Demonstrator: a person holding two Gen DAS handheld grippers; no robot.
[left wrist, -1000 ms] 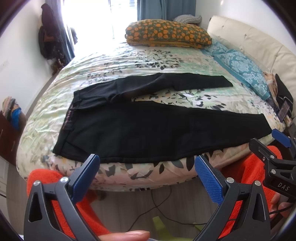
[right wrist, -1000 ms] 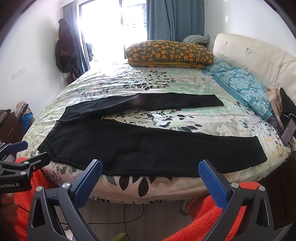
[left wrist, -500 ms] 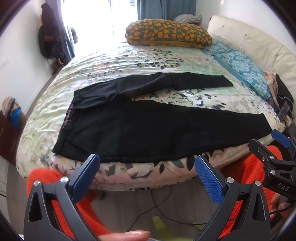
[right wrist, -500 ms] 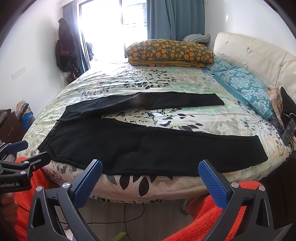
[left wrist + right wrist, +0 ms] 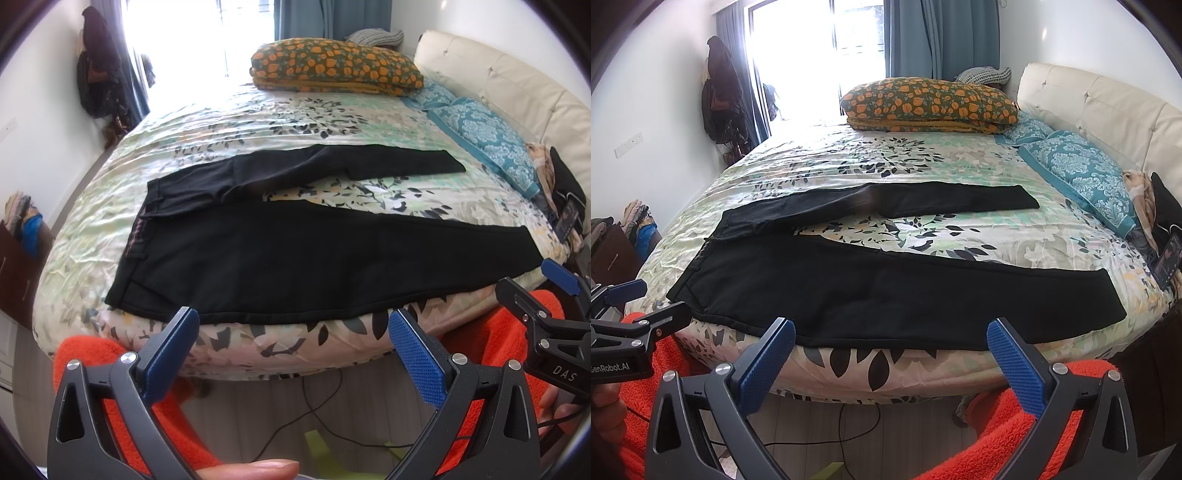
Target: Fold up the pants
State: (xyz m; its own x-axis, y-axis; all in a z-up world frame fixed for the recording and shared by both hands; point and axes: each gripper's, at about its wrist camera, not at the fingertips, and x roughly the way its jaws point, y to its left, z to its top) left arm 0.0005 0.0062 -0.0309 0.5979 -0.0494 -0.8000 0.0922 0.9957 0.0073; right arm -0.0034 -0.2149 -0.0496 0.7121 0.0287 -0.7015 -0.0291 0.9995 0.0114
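Black pants lie spread flat on the bed, legs apart; nothing has shifted, folding not started. I hold left claw and right claw spread, empty.

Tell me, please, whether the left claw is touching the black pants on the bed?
Apart. The left wrist view shows the left claw open and held short of the bed's edge, with floral bedsheet visible between its fingertips and the near hem of the black pants.

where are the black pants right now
The black fabric pants lie spread flat on the floral bedspread near the bed's front edge, waistband left, legs splayed right, just beyond both open grippers.
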